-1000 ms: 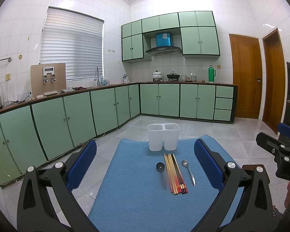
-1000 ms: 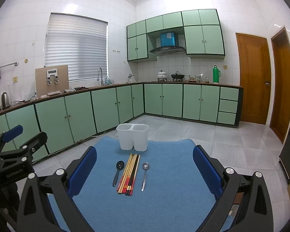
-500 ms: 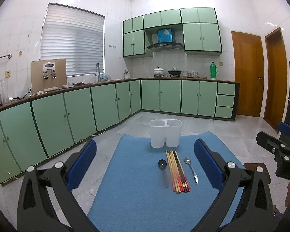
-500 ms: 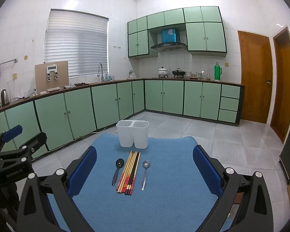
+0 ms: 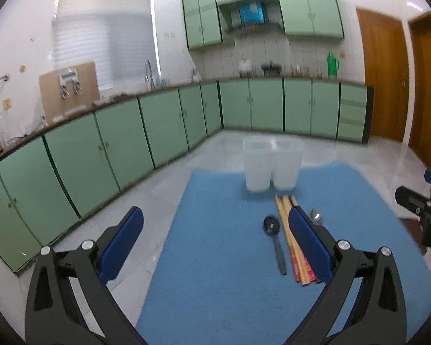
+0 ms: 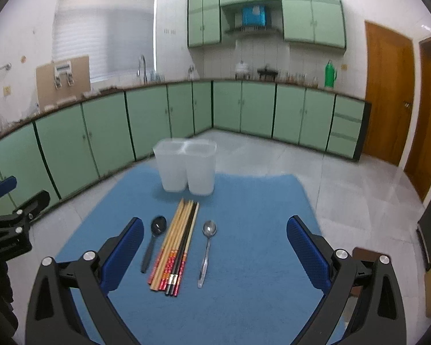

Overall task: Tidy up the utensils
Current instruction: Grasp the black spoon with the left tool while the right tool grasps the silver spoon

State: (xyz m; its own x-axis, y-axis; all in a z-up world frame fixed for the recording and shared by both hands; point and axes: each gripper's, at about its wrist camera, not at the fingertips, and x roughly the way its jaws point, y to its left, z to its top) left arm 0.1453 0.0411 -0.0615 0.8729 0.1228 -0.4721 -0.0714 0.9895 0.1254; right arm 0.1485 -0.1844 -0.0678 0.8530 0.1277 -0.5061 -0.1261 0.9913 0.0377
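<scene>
White two-compartment holder stands upright at far end of the blue mat on the bench; both compartments look empty, tho walls are translucent & the frames are blurry.

Utensils lie flat on mat just in front of holder, side by side, long axes running near-far. Chopsticks bundle in the middle: tips point toward holder, red-patterned ends toward camera, leaning slightly right at the far end. Black spoon just left of bundle, bowl at far end, handle toward camera. Metal spoon just right of bundle, same way round, small gap from the chopsticks.

Left gripper wide open, holding nothing, over mat's left part; its right finger covers part of the chopsticks in left wrist view. Right gripper also wide open, empty, utensils between its fingers in view.

No readable writing; labels too blurred.
</scene>
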